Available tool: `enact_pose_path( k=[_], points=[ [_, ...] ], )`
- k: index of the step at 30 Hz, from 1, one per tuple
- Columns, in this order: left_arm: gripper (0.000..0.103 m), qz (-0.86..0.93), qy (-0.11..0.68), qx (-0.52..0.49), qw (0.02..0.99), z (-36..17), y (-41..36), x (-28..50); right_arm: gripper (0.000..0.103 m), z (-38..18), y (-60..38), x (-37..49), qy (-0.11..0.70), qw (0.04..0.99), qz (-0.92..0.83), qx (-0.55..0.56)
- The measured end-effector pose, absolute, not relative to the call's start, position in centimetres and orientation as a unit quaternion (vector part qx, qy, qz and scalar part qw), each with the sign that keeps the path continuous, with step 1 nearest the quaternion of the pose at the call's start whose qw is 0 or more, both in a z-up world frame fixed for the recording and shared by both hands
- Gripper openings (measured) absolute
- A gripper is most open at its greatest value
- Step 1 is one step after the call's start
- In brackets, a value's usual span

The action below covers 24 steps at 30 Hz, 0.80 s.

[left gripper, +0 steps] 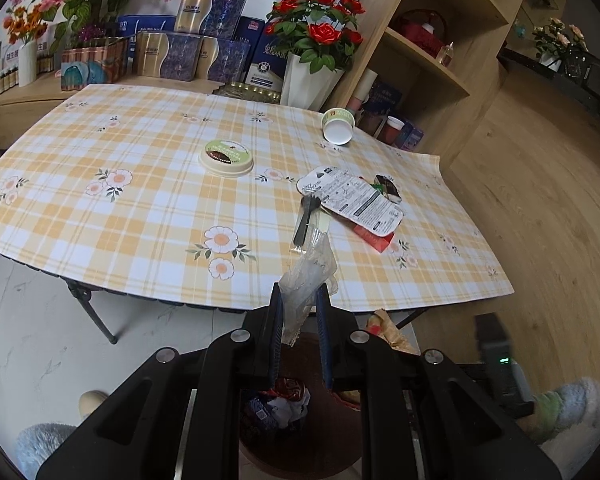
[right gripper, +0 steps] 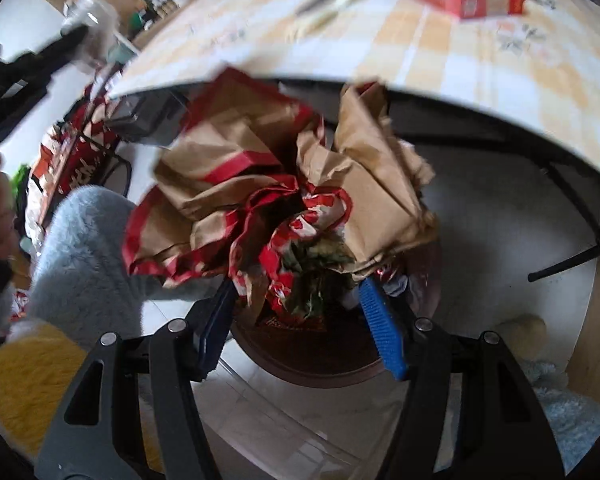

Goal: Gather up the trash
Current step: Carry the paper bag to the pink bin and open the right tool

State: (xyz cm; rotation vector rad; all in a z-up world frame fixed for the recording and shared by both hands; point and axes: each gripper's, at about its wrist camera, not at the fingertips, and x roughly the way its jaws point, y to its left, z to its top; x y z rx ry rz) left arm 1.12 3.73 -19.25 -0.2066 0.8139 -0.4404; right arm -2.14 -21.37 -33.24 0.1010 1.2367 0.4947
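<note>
One lid (left gripper: 226, 157), one cup (left gripper: 338, 125), one fork (left gripper: 305, 220)

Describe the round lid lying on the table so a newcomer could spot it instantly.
Start at the checked yellow tablecloth in the left wrist view. Near its middle, alone, lies the lid. It is flat, cream-rimmed and green-labelled, unlike the tipped-over cup at the far edge.

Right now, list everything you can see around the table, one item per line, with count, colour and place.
Checked tablecloth: one, yellow-white, covering table.
Round lid: one, cream-green, table centre.
Paper cup: one, white-green, tipped over, far right.
Printed flat wrapper: one, white, right side.
Red carton: one, under wrapper.
Black plastic fork: one, beside wrapper.
Round bin: one, dark red, floor.
Clear plastic wrapper: one, in left fingers.
Crumpled paper bag: one, brown-red, in right fingers.
</note>
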Motion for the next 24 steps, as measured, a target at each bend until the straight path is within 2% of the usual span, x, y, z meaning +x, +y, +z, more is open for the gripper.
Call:
enact_pose_path(
  k=[11,14,17,22,24],
  points=[
    [0.016,-0.208,0.407,-0.097,0.884,-20.5,4.0,0.4,0.064,-37.8,-18.7,-1.3,0.633,0.742,0.217,0.041],
    [0.016,-0.209,0.416,-0.096,0.880,-21.3,3.8,0.6,0.073,-38.4,-19.5,-0.8,0.635,0.746,0.190,0.067],
    [0.016,-0.210,0.426,-0.089,0.876,-22.1,3.4,0.7,0.078,-38.3,-20.3,-0.4,0.629,0.753,0.168,0.094],
    [0.016,-0.213,0.440,-0.081,0.869,-23.6,3.0,0.8,0.094,-36.5,-22.8,-0.2,0.605,0.773,0.158,0.107],
    [0.016,-0.215,0.445,-0.068,0.867,-24.2,2.6,0.7,0.094,-35.3,-23.2,-0.3,0.589,0.788,0.149,0.101]
  ],
)
